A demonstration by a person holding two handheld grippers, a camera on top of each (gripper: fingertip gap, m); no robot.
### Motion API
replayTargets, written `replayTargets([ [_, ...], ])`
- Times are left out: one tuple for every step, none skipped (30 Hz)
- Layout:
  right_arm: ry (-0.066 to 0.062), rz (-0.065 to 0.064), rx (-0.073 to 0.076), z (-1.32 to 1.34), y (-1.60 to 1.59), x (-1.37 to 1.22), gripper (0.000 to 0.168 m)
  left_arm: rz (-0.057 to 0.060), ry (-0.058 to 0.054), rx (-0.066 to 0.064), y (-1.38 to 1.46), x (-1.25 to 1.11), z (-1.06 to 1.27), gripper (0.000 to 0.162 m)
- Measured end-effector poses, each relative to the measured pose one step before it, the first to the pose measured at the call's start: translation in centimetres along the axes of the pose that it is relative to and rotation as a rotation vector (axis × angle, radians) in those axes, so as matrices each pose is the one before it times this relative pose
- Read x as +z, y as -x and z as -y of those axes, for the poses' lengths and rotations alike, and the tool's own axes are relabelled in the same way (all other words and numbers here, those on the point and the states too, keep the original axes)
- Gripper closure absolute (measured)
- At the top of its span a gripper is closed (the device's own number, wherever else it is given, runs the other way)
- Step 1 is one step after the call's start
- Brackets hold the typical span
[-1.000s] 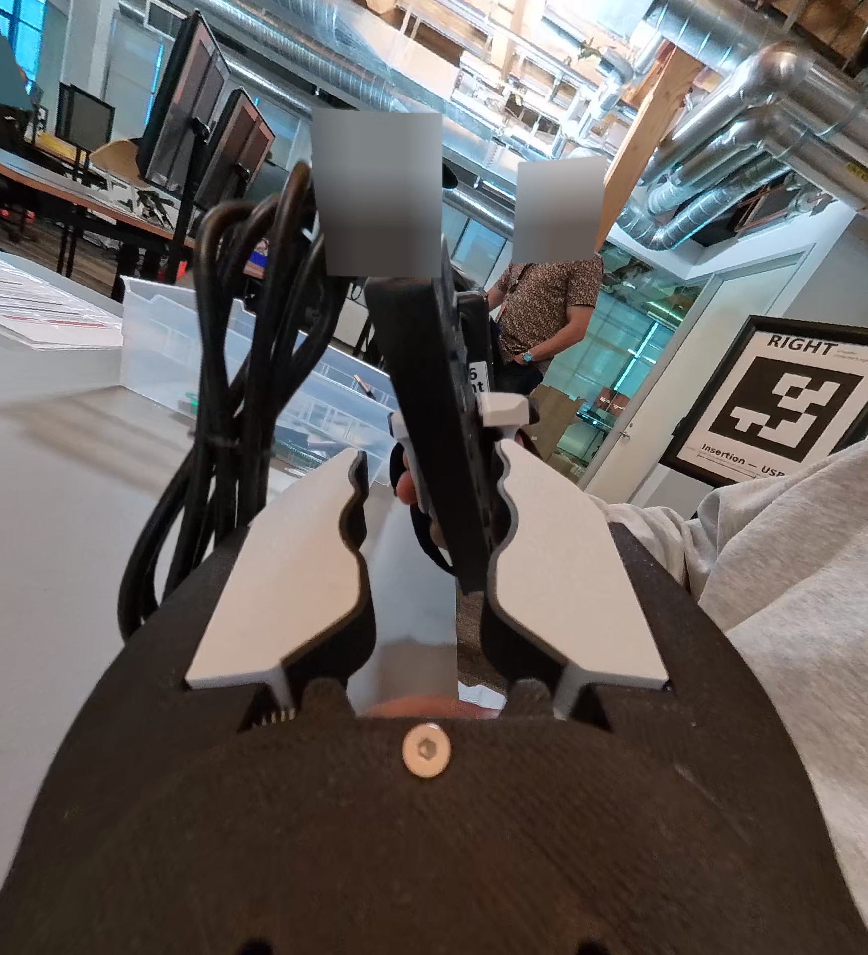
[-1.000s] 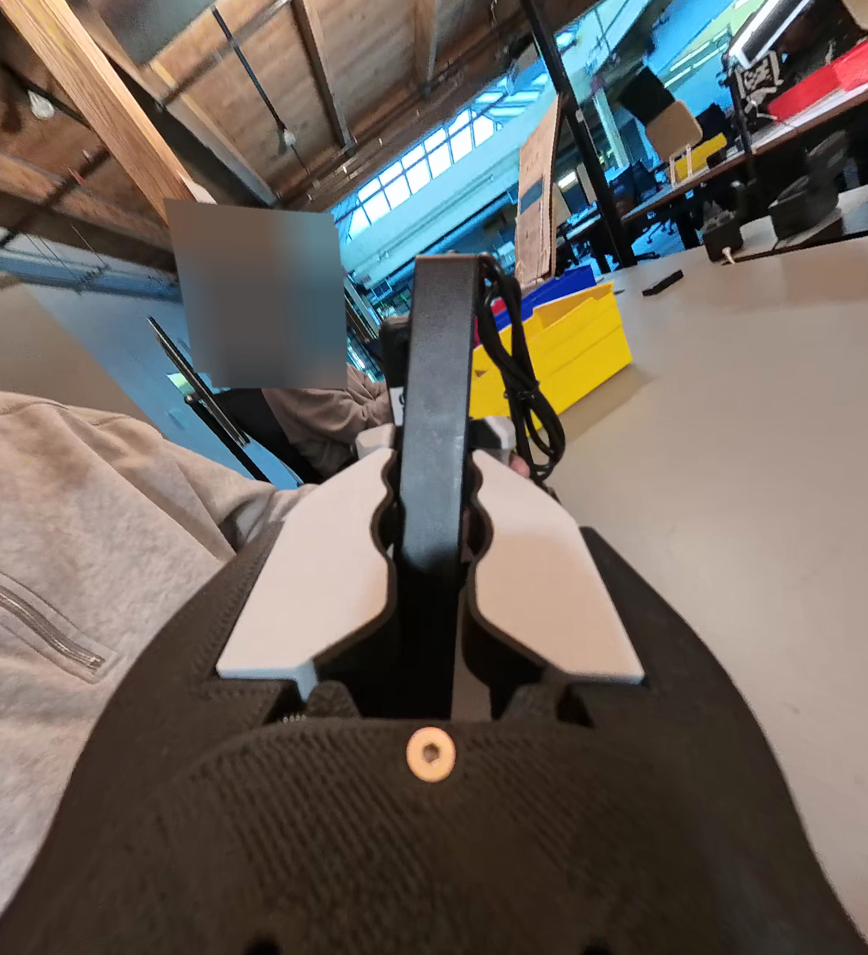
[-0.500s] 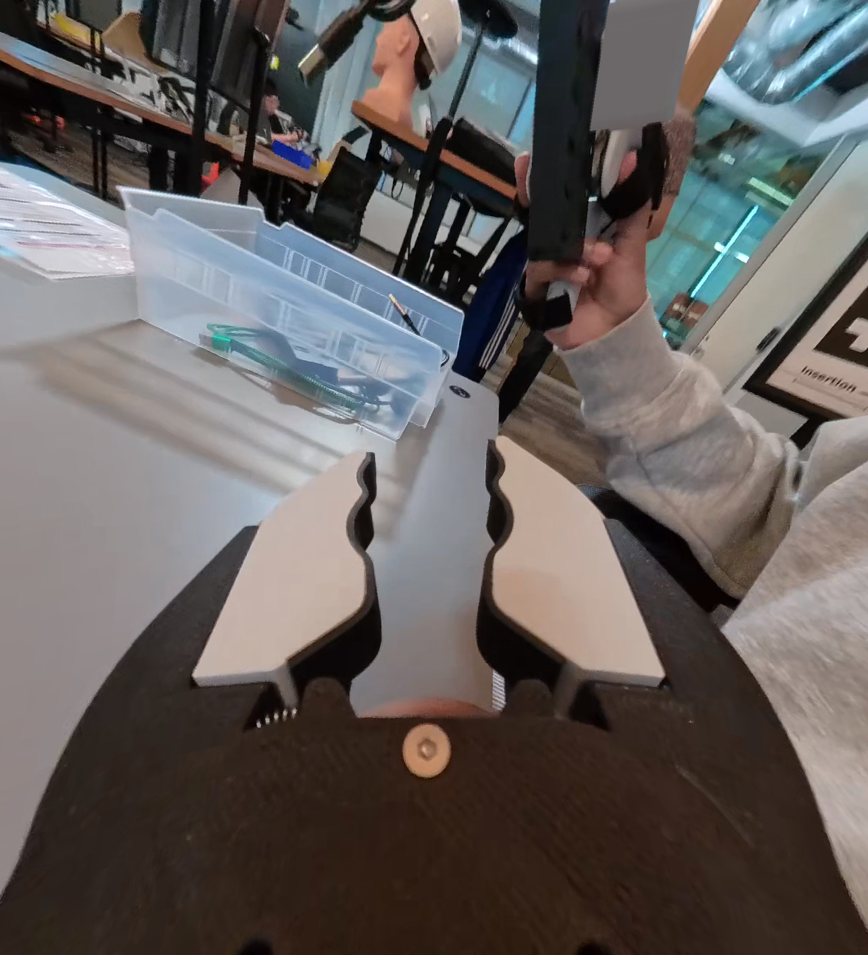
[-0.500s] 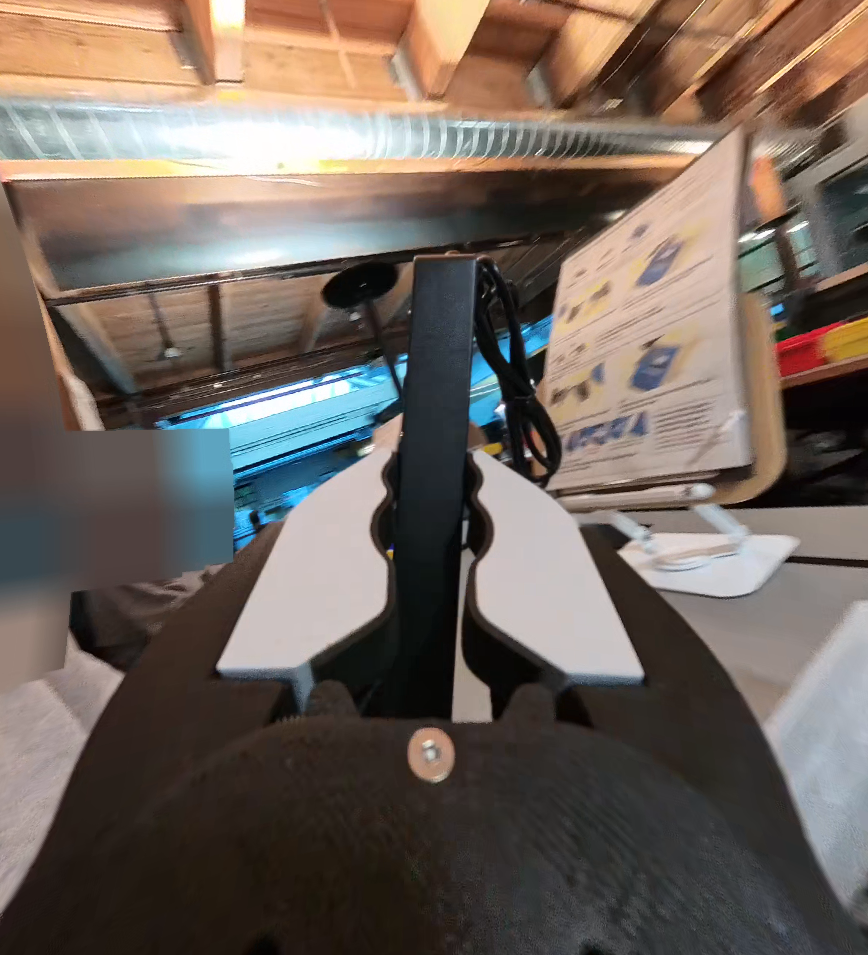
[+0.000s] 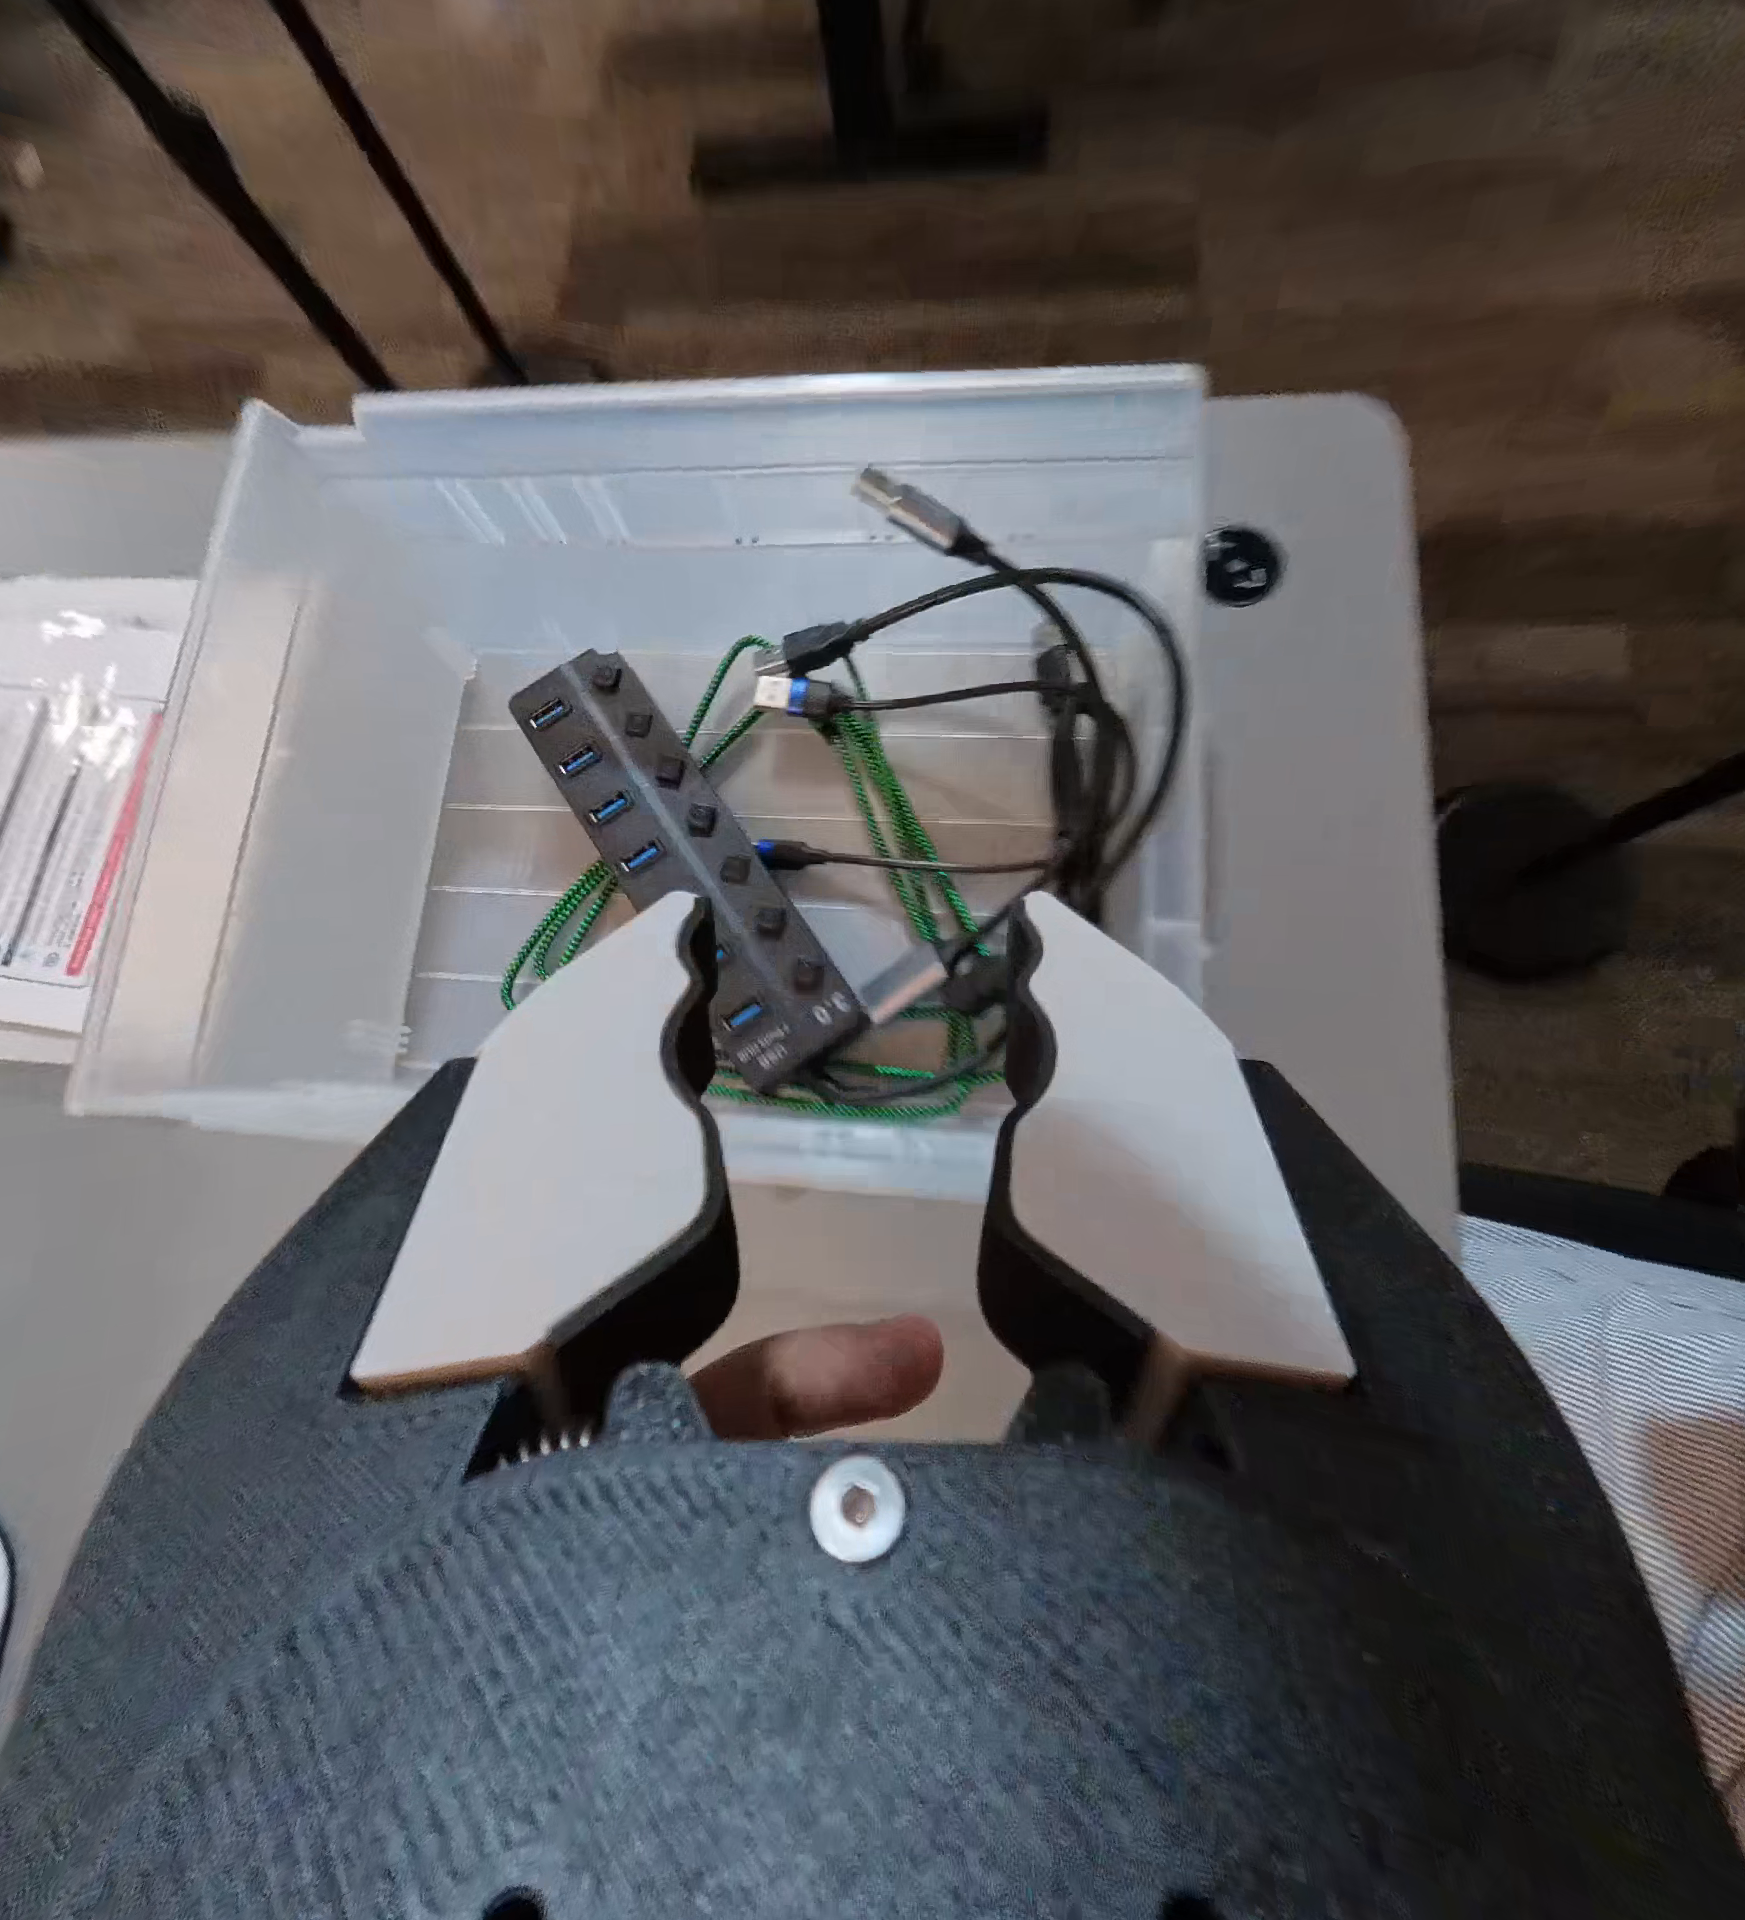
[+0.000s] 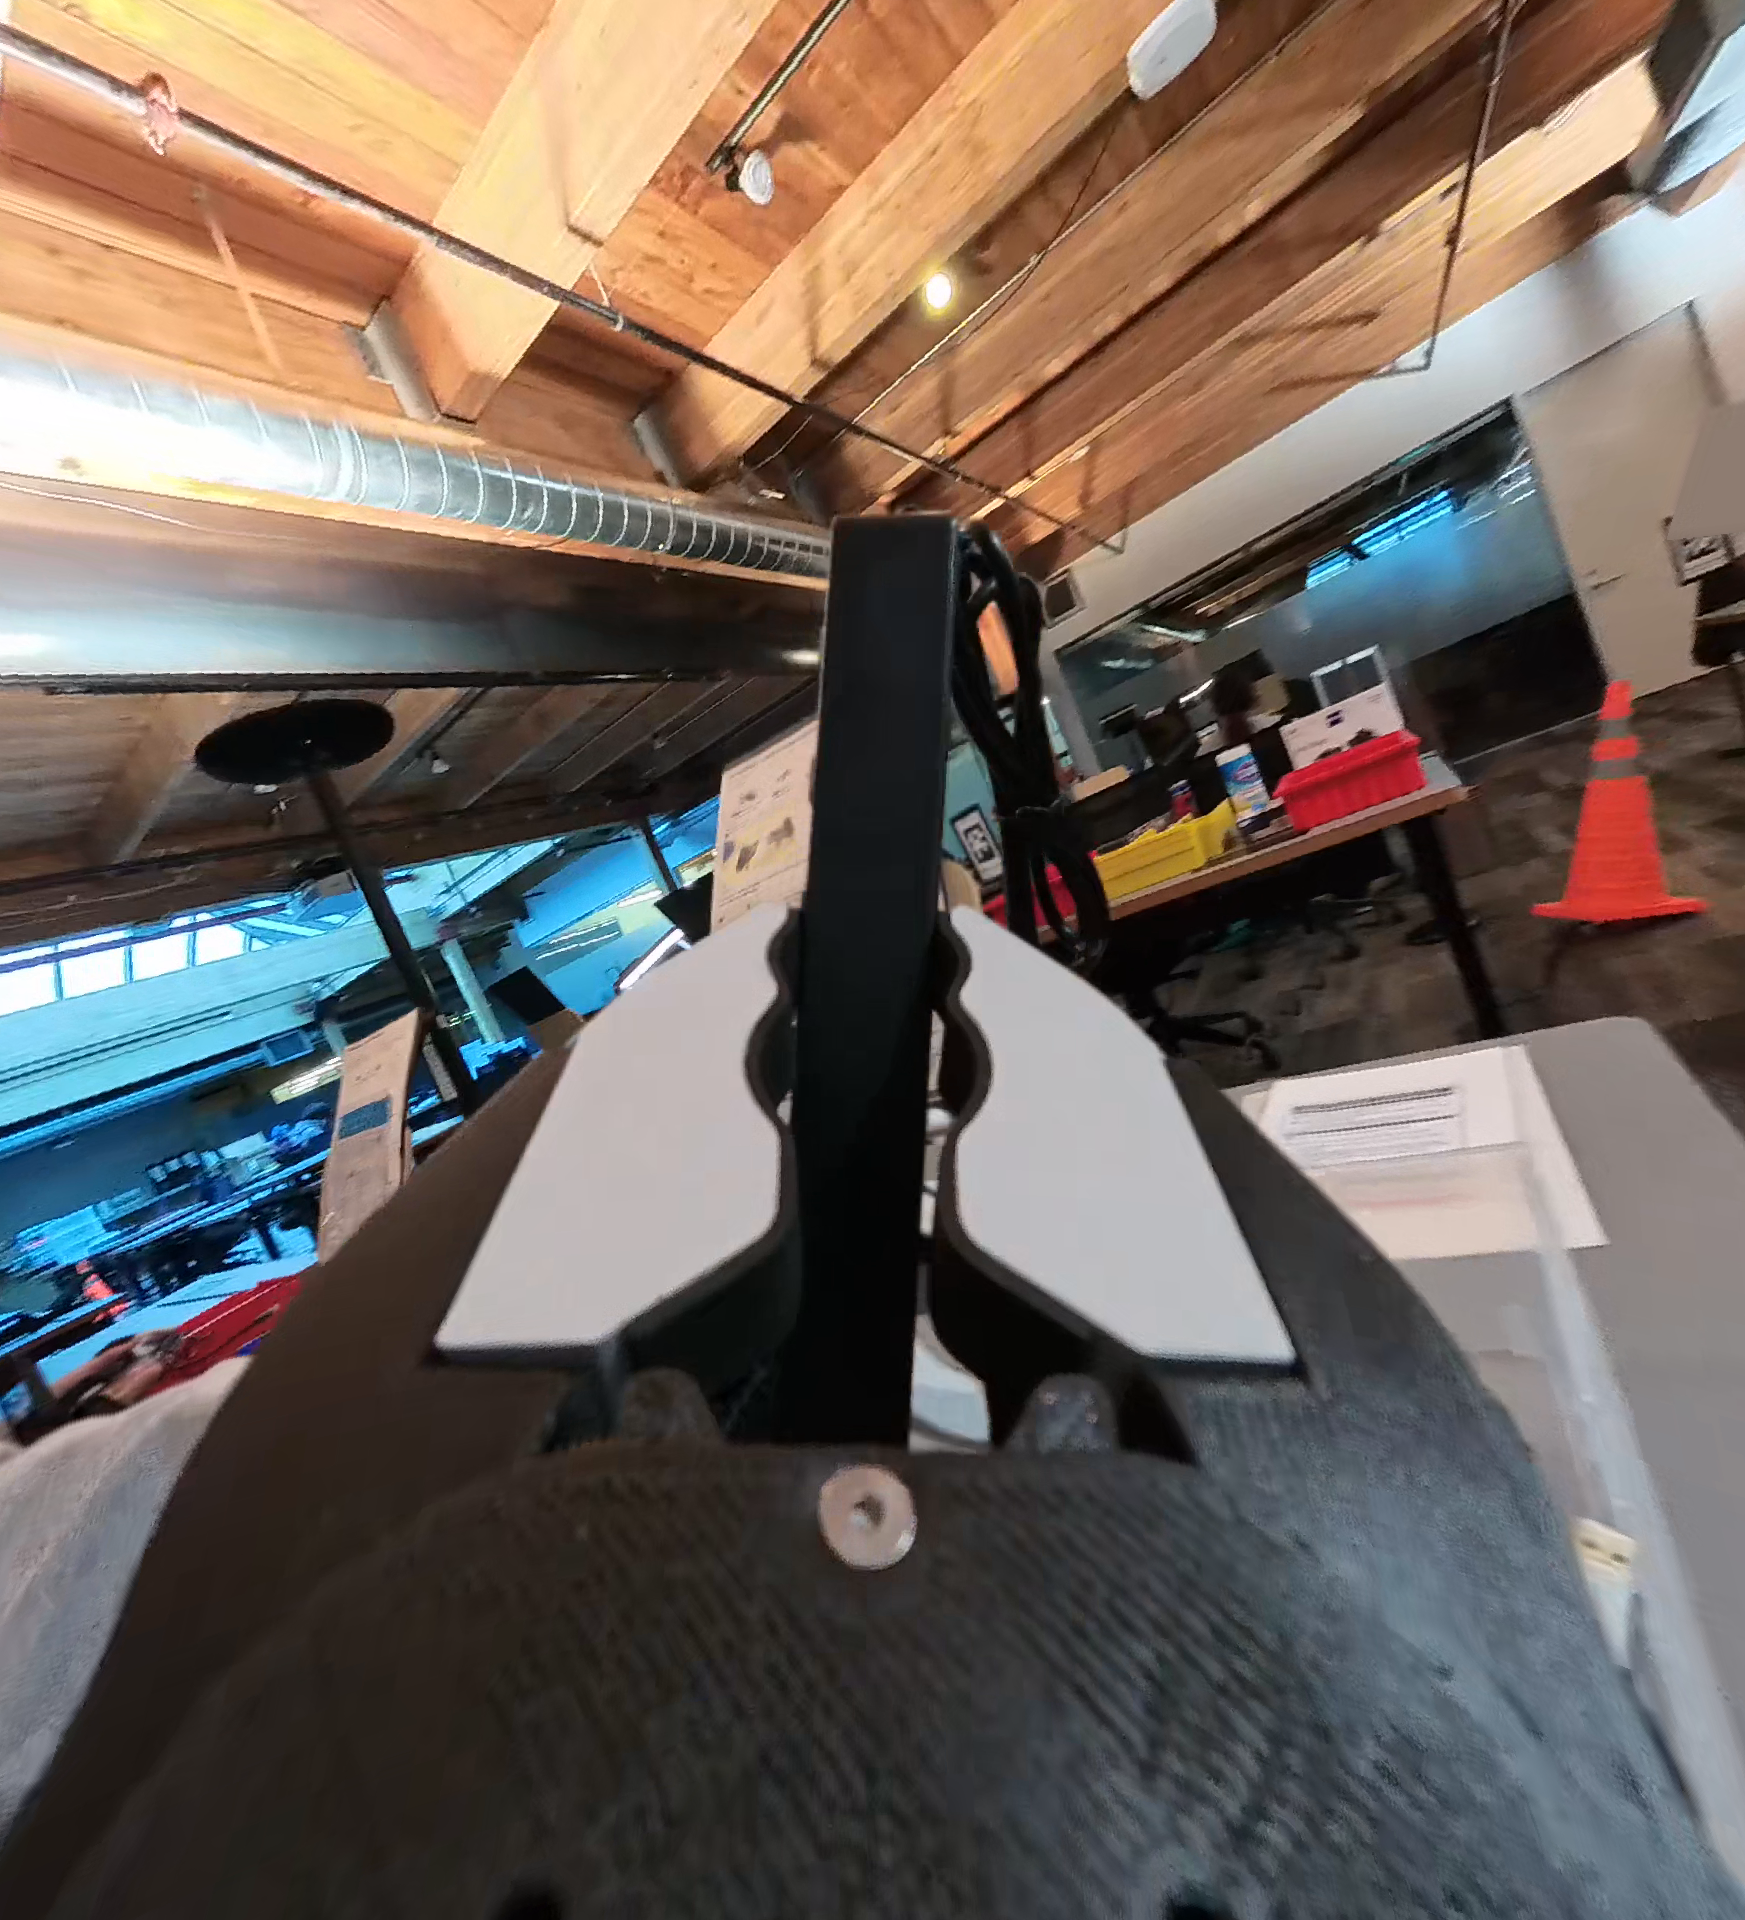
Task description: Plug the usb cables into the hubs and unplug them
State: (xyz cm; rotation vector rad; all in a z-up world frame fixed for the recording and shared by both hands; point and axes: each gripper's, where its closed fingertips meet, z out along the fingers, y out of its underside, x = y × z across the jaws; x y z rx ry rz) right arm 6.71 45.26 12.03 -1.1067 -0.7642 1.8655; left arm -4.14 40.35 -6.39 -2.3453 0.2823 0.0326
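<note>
In the left wrist view a black USB hub [image 5: 639,821] with blue ports and a row of buttons lies diagonally in a clear plastic bin [image 5: 255,748]. Green braided cable [image 5: 889,821] and black USB cables [image 5: 1076,727] lie tangled beside it, their plugs loose. My left gripper [image 5: 860,920] is open and empty, hovering over the hub's near end. In the right wrist view my right gripper [image 6: 873,925] is shut on a second black hub [image 6: 883,727], held upright in the air. Its bundled black cable [image 6: 1034,810] hangs along its right side.
The bin stands at the far edge of a white table [image 5: 1304,831], with floor beyond. Laminated papers [image 5: 6,790] lie left of the bin. In the right wrist view a paper sheet [image 6: 1398,1132] lies on the table, and an orange cone [image 6: 1616,821] and cluttered desks stand behind. One gripper's finger ends stand about 20 cm off the other's.
The left gripper has drawn away from the held hub, tipped down over the bin and opened wider. The right gripper has swung round, still gripping the black hub.
</note>
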Motion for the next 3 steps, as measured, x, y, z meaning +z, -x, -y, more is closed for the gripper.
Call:
replayTargets([
  [-0.0085, -0.0081, -0.0073, 0.777, -0.274, -0.572, 0.144, -0.0063, 0.0598, -0.0157, 0.784, 1.720, 0.213, 0.107],
  [-0.0095, -0.0069, -0.0030, 0.737, -0.270, -0.557, 0.144, -0.0072, 0.0710, -0.0192, 0.766, 1.689, -0.054, 0.106],
  [-0.0124, -0.0042, -0.0008, 0.689, -0.228, -0.544, 0.144, -0.0024, 0.0757, -0.0227, 0.831, 1.632, -0.153, 0.104],
])
